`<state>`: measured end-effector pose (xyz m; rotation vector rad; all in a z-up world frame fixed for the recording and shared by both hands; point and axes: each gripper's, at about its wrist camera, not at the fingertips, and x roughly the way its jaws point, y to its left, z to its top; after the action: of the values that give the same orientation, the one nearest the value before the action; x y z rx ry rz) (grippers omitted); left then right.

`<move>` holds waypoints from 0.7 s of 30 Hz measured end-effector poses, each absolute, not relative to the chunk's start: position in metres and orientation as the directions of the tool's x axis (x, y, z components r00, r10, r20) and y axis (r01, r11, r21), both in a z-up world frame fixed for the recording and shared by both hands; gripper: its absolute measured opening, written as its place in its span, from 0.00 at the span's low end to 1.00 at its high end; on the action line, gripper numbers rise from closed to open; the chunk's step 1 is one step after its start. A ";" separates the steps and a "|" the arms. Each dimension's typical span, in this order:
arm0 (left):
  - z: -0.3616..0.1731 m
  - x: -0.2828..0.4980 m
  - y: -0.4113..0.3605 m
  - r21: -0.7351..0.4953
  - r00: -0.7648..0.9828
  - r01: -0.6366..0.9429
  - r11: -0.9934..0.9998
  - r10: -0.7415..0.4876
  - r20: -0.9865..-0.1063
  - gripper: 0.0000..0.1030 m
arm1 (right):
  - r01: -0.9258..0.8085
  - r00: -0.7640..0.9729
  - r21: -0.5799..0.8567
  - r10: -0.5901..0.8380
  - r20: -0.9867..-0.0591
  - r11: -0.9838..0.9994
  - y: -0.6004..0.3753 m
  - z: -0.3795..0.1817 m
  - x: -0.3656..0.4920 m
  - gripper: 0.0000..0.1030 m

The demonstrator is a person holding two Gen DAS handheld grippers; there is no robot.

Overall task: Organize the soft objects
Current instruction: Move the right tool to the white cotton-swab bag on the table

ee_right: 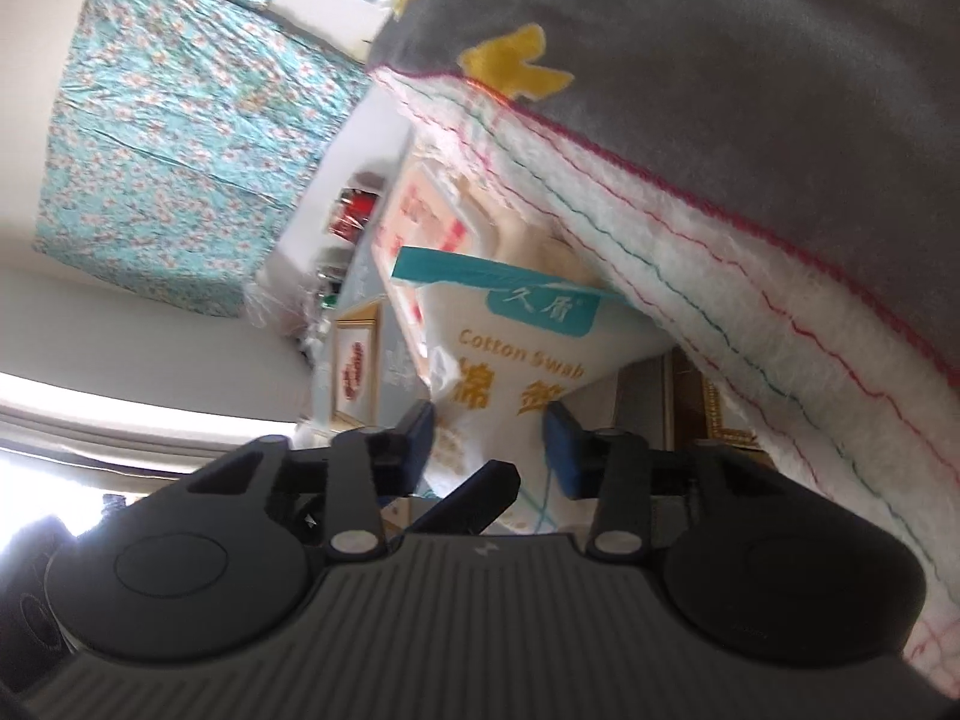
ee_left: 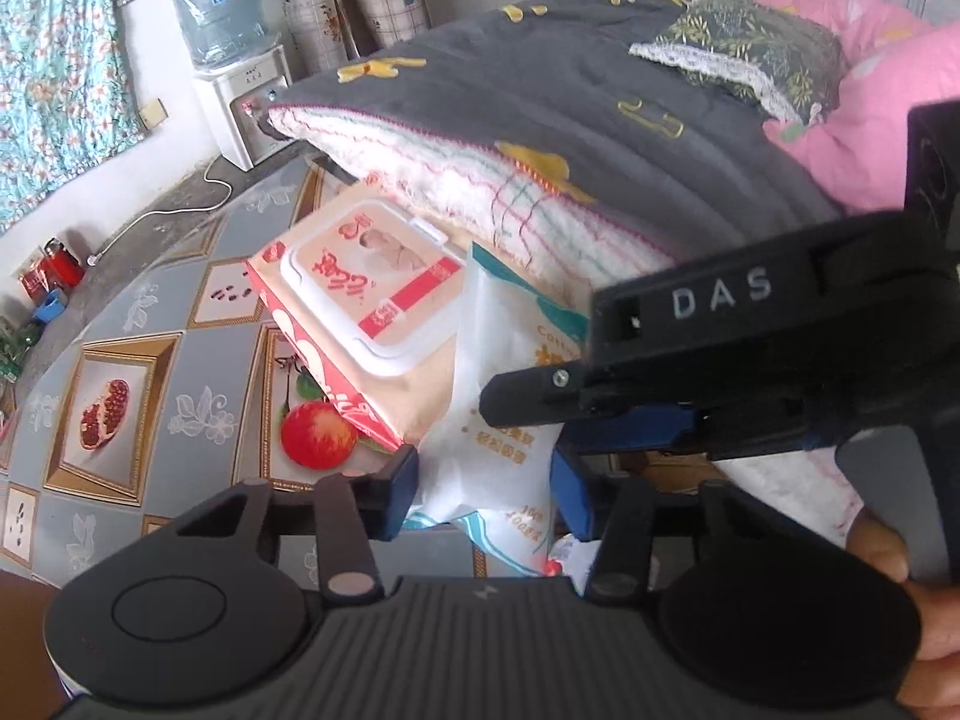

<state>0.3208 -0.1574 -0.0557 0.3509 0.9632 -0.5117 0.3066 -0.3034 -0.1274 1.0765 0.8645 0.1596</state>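
Note:
A white bag of cotton swabs [ee_left: 492, 420] lies on the patterned table, its end between the blue pads of my left gripper [ee_left: 483, 492], which look closed against it. My right gripper [ee_left: 540, 402] comes in from the right and crosses over the bag. In the right wrist view the same bag [ee_right: 522, 360] sits between the right gripper's [ee_right: 489, 450] blue pads, which press its sides. A pink wet-wipes pack [ee_left: 366, 306] with a white lid lies just left of the bag. A grey folded blanket [ee_left: 600, 138] lies behind both.
The table top [ee_left: 120, 360] has a fruit-picture cloth. A floral cushion [ee_left: 756, 54] and pink bedding [ee_left: 870, 120] lie at the back right. A water dispenser [ee_left: 240, 90] stands on the floor at the back left.

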 end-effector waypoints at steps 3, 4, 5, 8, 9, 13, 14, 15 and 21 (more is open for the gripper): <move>-0.041 0.316 -0.157 0.058 0.490 0.548 0.834 -0.264 -0.831 0.45 | 0.263 0.689 0.829 0.506 -0.519 0.493 -0.303 -0.120 0.306 0.28; -0.038 0.313 -0.157 0.057 0.496 0.544 0.837 -0.266 -0.827 0.42 | 0.259 0.693 0.833 0.507 -0.513 0.489 -0.305 -0.118 0.306 0.26; -0.034 0.311 -0.157 0.055 0.500 0.539 0.841 -0.267 -0.824 0.41 | 0.255 0.696 0.836 0.508 -0.508 0.486 -0.306 -0.115 0.306 0.25; -0.024 0.305 -0.157 0.052 0.513 0.530 0.846 -0.271 -0.814 0.37 | 0.239 0.705 0.844 0.512 -0.491 0.480 -0.307 -0.108 0.302 0.23; -0.021 0.302 -0.157 0.054 0.517 0.532 0.845 -0.274 -0.811 0.37 | 0.232 0.708 0.849 0.515 -0.482 0.475 -0.310 -0.106 0.299 0.22; -0.003 0.288 -0.153 0.056 0.538 0.535 0.843 -0.289 -0.792 0.35 | 0.192 0.721 0.861 0.527 -0.450 0.472 -0.313 -0.091 0.287 0.20; 0.002 0.284 -0.151 0.052 0.542 0.534 0.844 -0.294 -0.787 0.35 | 0.178 0.725 0.862 0.528 -0.441 0.475 -0.313 -0.085 0.284 0.19; 0.008 0.280 -0.149 0.043 0.542 0.531 0.846 -0.300 -0.785 0.35 | 0.163 0.730 0.864 0.531 -0.431 0.477 -0.312 -0.078 0.280 0.19; 0.045 0.249 -0.120 -0.030 0.552 0.497 0.867 -0.342 -0.761 0.31 | 0.038 0.725 0.869 0.585 -0.363 0.493 -0.309 -0.038 0.245 0.14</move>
<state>0.2494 -0.1198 0.0446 0.1972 0.8527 -0.4997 0.2451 -0.3086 -0.0383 1.0164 0.7058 0.3676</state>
